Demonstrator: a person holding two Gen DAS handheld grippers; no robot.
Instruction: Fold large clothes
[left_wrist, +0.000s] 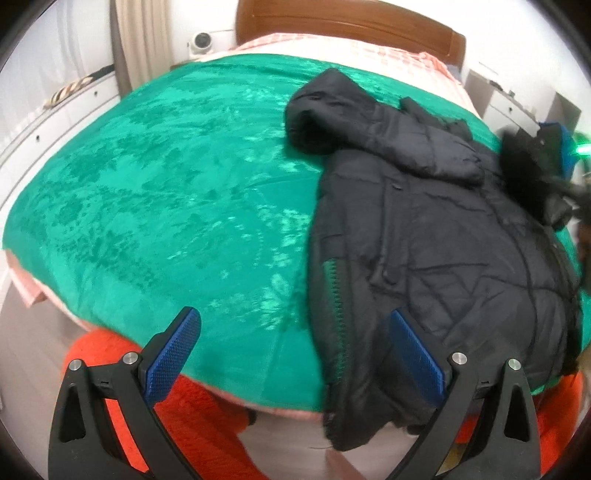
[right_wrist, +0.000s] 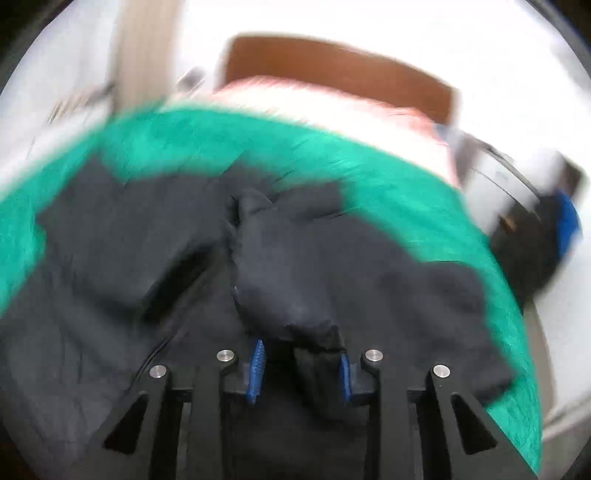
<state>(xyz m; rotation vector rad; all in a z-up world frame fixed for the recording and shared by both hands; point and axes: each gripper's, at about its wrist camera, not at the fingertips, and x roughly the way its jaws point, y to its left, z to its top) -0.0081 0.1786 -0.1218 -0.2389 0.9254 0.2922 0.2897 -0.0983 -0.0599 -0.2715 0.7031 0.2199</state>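
— Where is the jacket (left_wrist: 436, 236) lying?

— On the bed, on top of the green blanket (left_wrist: 166, 192), toward the bed's right side as my left camera sees it. Its hood (left_wrist: 325, 114) points toward the wooden headboard (left_wrist: 347, 26), and its lower hem hangs a little over the near edge of the bed. A strip of green lining shows along the open front edge.

— And your left tongs (left_wrist: 291, 354)?

— Spread wide, with nothing between them. They hang over the near edge of the bed; the right blue pad (left_wrist: 415, 356) sits in front of the jacket's hem, though I cannot tell if it touches the cloth. The left one is over bare blanket.

— What about the right tongs (right_wrist: 301, 369)?

— Drawn in on a bunched fold of the jacket's dark cloth (right_wrist: 306, 295). The fabric rises between the two blue pads. That view is smeared with blur, so fine detail is lost.

— Anything else nearby?

— An orange rug (left_wrist: 199, 410) on the floor below the near edge of the bed, a pink sheet (left_wrist: 332, 46) showing past the blanket at the headboard end, and a pale curtain (left_wrist: 140, 40) by the far left corner.
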